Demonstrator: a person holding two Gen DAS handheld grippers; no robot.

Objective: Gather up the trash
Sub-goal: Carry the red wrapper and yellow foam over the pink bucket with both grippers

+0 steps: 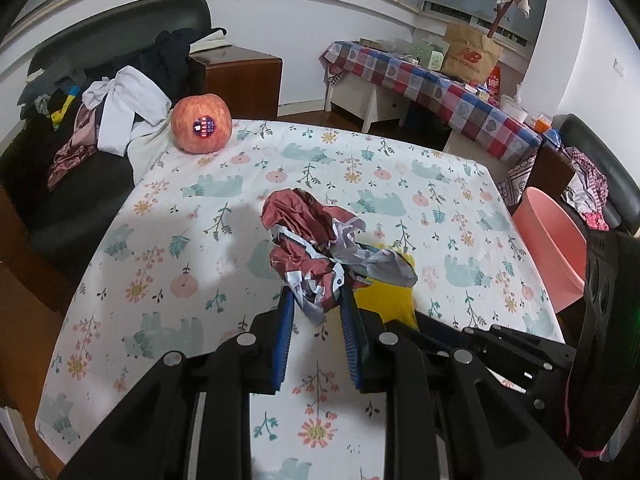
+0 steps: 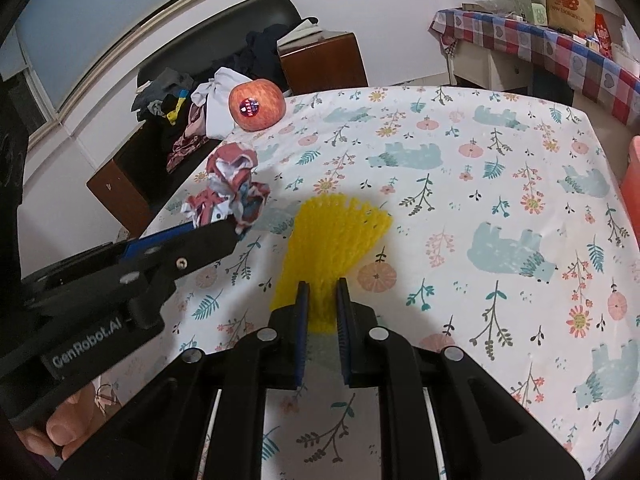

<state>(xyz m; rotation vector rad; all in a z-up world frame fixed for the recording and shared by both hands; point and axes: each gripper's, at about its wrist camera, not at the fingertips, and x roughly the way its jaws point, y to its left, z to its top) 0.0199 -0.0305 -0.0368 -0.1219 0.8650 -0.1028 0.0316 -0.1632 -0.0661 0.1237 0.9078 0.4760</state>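
Messy living room, bear-print tablecloth (image 2: 500,160) with an apple (image 1: 202,124) at the far corner, left gripper (image 1: 318,300) clamped on a crumpled red-and-white wrapper (image 1: 308,240) seemingly lifted off the cloth, right gripper (image 2: 322,298) pinching yellow foam fruit netting (image 2: 332,236), pink bin (image 1: 554,248) beside the table.

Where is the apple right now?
The apple sits at the table's far left corner in both wrist views, beside the clothes pile, well beyond the crumpled wrapper in the left gripper.
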